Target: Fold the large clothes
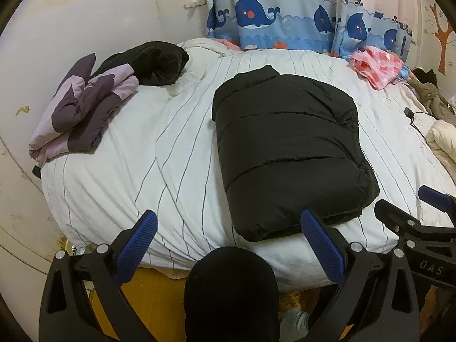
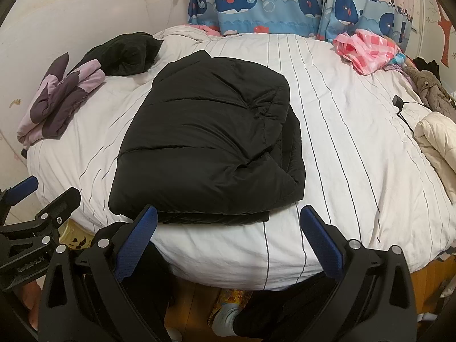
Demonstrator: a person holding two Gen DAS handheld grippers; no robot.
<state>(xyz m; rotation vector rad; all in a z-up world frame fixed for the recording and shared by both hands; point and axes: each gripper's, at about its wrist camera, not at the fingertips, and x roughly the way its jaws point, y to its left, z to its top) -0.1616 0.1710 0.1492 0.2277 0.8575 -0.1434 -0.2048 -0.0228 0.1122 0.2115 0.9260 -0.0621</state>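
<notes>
On the bed: a black puffer jacket (image 2: pixel 208 142) lies folded into a thick rectangle on the white striped duvet (image 2: pixel 342 171), its collar end pointing toward the whale-print curtain (image 2: pixel 256 2).
Jacket's place: near the foot edge of the bed, just ahead of both claws, touching neither.
Left claw (image 1: pixel 228 233): jaws spread wide, nothing between the blue pads (image 1: pixel 136 250), held above the bed's near edge.
Right claw (image 2: pixel 228 228): jaws spread wide and empty, its left pad in line with the jacket's near hem.
Far left of bed: a purple and lilac garment (image 1: pixel 82 108) lies bunched, with a crumpled black garment (image 1: pixel 148 62) just beside it.
Far right of bed: a pink checked cloth (image 2: pixel 367 48) by the curtain, a cream quilted piece (image 2: pixel 436 136) at the edge.
Below: a person's dark-clad leg (image 1: pixel 230 293) over a wooden floor (image 1: pixel 148 293).
</notes>
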